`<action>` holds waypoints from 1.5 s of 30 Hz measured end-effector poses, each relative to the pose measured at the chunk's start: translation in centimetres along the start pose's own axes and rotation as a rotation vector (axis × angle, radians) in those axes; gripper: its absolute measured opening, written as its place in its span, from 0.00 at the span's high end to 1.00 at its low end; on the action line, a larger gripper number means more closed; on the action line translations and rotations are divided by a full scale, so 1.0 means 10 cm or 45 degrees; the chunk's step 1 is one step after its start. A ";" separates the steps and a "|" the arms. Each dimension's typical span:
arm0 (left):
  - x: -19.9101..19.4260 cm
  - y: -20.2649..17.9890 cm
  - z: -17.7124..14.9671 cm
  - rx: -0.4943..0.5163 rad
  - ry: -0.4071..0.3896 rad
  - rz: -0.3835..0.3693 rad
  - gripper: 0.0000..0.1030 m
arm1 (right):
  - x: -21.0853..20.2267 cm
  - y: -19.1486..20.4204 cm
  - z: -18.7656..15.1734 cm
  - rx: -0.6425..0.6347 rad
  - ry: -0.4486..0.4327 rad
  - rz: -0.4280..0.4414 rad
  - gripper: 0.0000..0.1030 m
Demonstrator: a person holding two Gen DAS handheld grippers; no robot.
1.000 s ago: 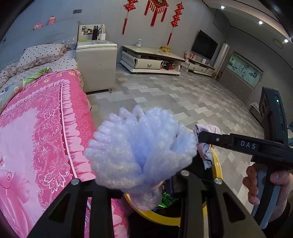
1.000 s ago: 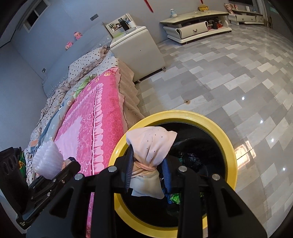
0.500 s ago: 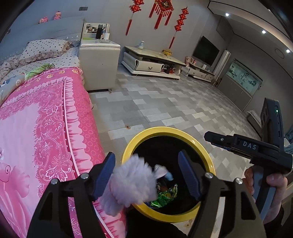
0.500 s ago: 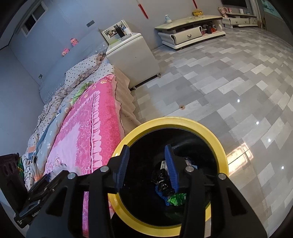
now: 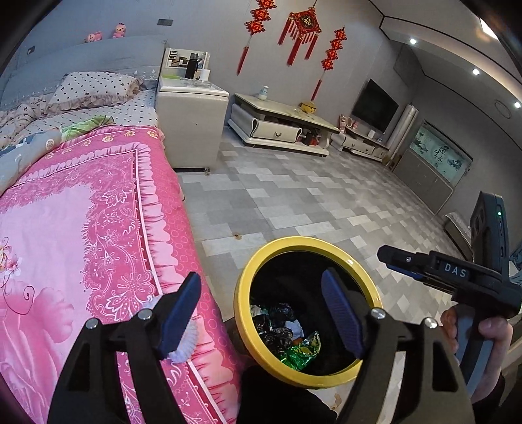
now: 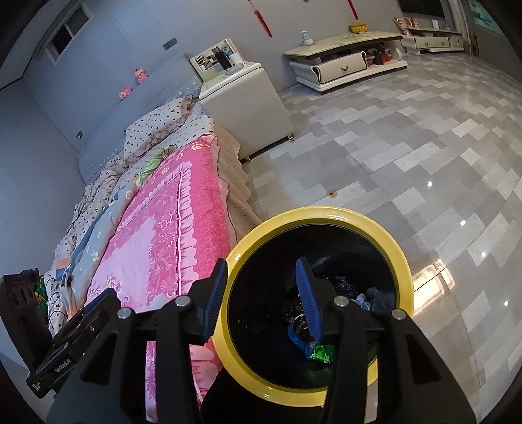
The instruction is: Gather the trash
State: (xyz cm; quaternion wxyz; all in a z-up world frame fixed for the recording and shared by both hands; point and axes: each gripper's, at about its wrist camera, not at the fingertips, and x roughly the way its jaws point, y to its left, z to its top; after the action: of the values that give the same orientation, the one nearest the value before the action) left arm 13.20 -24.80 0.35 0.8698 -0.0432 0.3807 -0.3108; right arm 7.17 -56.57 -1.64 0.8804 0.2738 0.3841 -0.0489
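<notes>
While both claws gape empty over the yellow-rimmed bin (image 6: pixel 321 213) holding the trash (image 5: pixel 287 339), with white foam (image 5: pixel 184 345) clinging under the left gripper (image 5: pixel 261 313), right gripper (image 6: pixel 262 295) clear: drop step, next shake foam binward.

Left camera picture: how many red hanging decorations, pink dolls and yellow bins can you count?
red hanging decorations: 3
pink dolls: 2
yellow-rimmed bin: 1
Total: 6
</notes>
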 end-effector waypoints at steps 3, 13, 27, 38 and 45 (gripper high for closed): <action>-0.13 0.13 -0.01 -0.020 -0.026 0.023 0.29 | 0.00 0.14 -0.04 -0.025 0.013 0.013 0.54; -0.65 0.79 -0.14 -0.112 -0.112 0.192 0.25 | 0.24 0.89 -0.23 -0.169 0.096 0.088 0.52; -1.48 1.78 -0.47 -0.220 -0.247 0.484 0.12 | 0.75 2.38 -0.73 -0.452 0.169 0.219 0.31; -2.02 2.19 -0.71 -0.301 -0.377 0.593 0.08 | 0.72 3.06 -1.08 -0.603 -0.113 0.099 0.08; -2.27 2.06 -0.83 -0.250 -0.451 0.640 0.08 | 0.59 3.15 -1.20 -0.604 -0.253 0.062 0.08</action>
State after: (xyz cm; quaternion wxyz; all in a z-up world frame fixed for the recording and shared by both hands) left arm 6.13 6.10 2.50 0.9637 -0.0850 0.2504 -0.0358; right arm 12.84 -22.97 1.53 0.9544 0.0625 0.2896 0.0370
